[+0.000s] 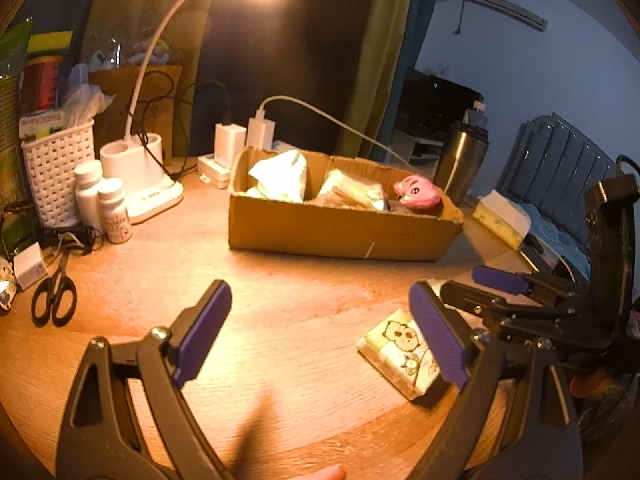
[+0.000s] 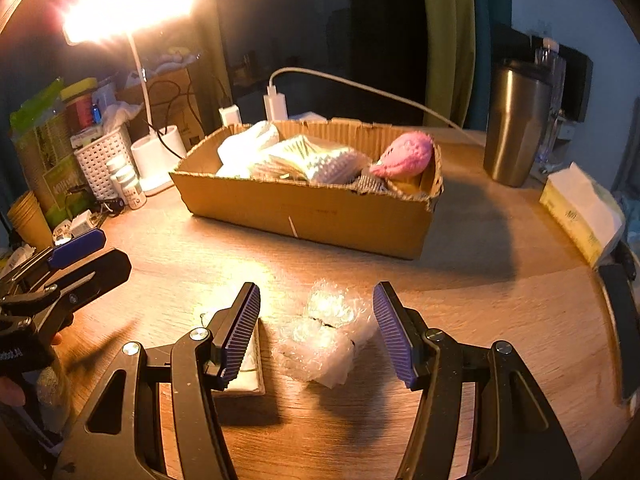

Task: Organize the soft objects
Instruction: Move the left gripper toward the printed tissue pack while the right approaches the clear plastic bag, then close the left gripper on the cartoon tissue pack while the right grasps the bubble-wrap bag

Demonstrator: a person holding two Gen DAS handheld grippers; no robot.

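Spread right gripper (image 2: 316, 334) fingers around bubble wrap (image 2: 324, 340); left gripper (image 1: 320, 340) likewise spread, labels unreadable.

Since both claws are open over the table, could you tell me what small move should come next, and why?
Probably lower the right claw and close it on the bubble wrap. The wrap lies loose on the table, already between the open fingers, while the box behind holds the other soft things.

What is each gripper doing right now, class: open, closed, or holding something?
Left gripper: open, holding nothing.
Right gripper: open, empty, with the bubble wrap between its fingers.
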